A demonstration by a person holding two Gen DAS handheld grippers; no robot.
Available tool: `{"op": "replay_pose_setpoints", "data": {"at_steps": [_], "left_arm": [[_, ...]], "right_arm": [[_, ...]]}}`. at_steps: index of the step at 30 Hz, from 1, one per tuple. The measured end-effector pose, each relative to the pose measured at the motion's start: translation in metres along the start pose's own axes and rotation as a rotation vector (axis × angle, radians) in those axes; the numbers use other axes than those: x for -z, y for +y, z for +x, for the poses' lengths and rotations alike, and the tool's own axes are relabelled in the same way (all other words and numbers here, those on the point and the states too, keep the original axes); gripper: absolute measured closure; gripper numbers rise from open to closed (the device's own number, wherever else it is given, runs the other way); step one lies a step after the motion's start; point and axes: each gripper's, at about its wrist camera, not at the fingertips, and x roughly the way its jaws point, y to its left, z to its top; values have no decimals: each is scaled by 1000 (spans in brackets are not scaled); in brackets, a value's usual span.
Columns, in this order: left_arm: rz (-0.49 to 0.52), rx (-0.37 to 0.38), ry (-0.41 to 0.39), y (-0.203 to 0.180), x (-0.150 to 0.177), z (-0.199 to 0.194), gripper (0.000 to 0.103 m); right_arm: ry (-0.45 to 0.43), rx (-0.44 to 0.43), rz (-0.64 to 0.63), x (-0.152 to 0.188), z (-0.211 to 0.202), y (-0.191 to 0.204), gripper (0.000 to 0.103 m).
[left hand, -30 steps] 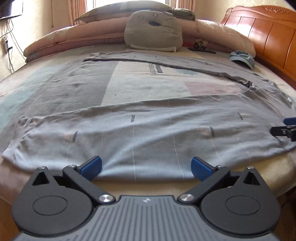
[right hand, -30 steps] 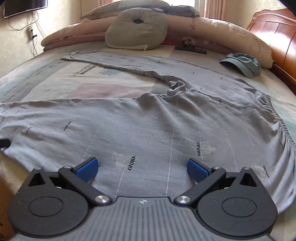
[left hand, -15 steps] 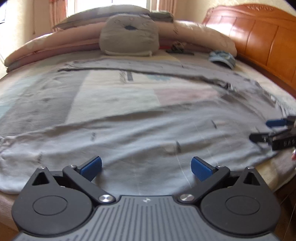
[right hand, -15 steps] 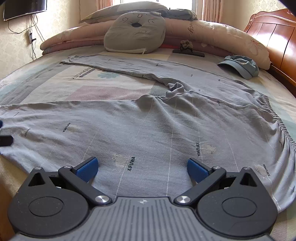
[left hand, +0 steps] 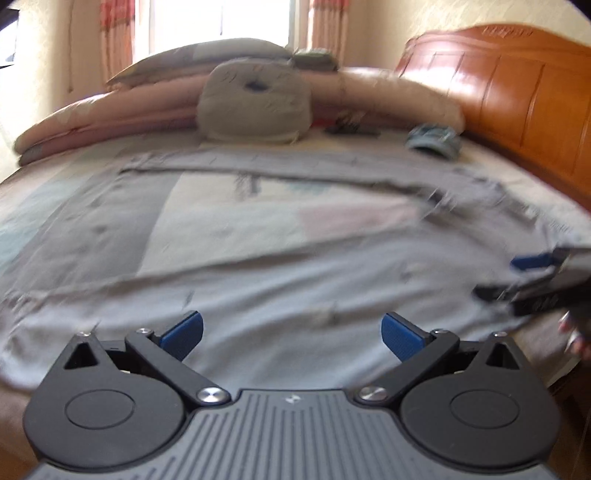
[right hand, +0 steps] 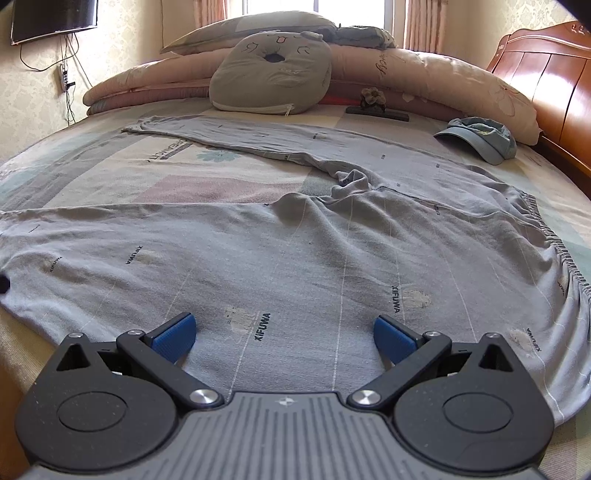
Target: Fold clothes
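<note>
Grey cotton-looking pants [right hand: 295, 258], spread flat across the bed [right hand: 110, 177], legs splayed in a V: near leg running along the front edge, far leg [right hand: 258, 140] angling off toward the cushion [right hand: 269, 77]. Elastic waistband [right hand: 554, 240] bunched at the right, a bit of crumple at the crotch [right hand: 351, 181]. Not folded in either view, just laid out.

Looks thin and floppy, probably weighs next to nothing. No stiffness at all, so likely to sag and drag wherever unsupported, and to wrinkle rather than slide cleanly over the bedsheet. Nothing fragile about it. Best bets for grabbing: the waistband, since gathered elastic gives the pads something thick to bite, and a hem or leg edge on the other side. Pinching mid-panel probably just tents the fabric.

Right gripper [right hand: 284, 336] hovering low over the near leg, blue fingers spread wide apart, nothing between them. Left gripper [left hand: 291, 332] same deal further along that leg, fingers wide and empty, view quite blurry. Right gripper also poking into the left view at the edge.

Further out: blue cap [right hand: 480, 138] near the wooden headboard [right hand: 554, 81], rolled quilt [right hand: 424, 74] behind the cushion, TV [right hand: 51, 16] up on the wall.
</note>
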Motion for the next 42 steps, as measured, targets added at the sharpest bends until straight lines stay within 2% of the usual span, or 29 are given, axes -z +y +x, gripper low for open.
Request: {"op": "replay_pose_setpoints", "data": {"at_steps": [3, 7, 10, 12, 15, 18, 20, 22, 25, 27, 33, 38, 42], "left_arm": [[31, 13, 7, -8, -1, 16, 1], [41, 1, 95, -8, 13, 41, 1], [51, 29, 87, -4, 15, 36, 1], [52, 33, 94, -1, 8, 33, 1], [61, 27, 57, 5, -8, 33, 1], [42, 41, 37, 12, -20, 43, 1], [11, 56, 63, 18, -25, 54, 1], [-13, 68, 96, 23, -29, 61, 1], [-23, 103, 137, 30, -35, 65, 1], [-11, 124, 153, 33, -40, 66, 1], [-16, 143, 171, 31, -59, 82, 1], [-1, 149, 193, 12, -70, 100, 1], [15, 110, 237, -3, -79, 101, 1]], "right_arm": [[-3, 1, 0, 1, 0, 0, 0], [-36, 9, 2, 5, -2, 1, 0], [-52, 25, 8, 7, -4, 4, 0], [-42, 32, 17, 5, -6, 5, 0], [-33, 12, 74, -9, -10, -7, 0], [-61, 88, 109, -27, -10, -29, 0], [-27, 194, 126, -33, -1, -44, 0], [53, 297, 174, -30, 12, -60, 0], [63, 299, 263, -22, 17, -71, 0], [97, 328, 251, -27, 21, -65, 0], [210, 312, 271, -44, 30, -69, 0], [201, 260, 238, -42, 22, -72, 0], [181, 211, 187, -47, 16, -78, 0]]}}
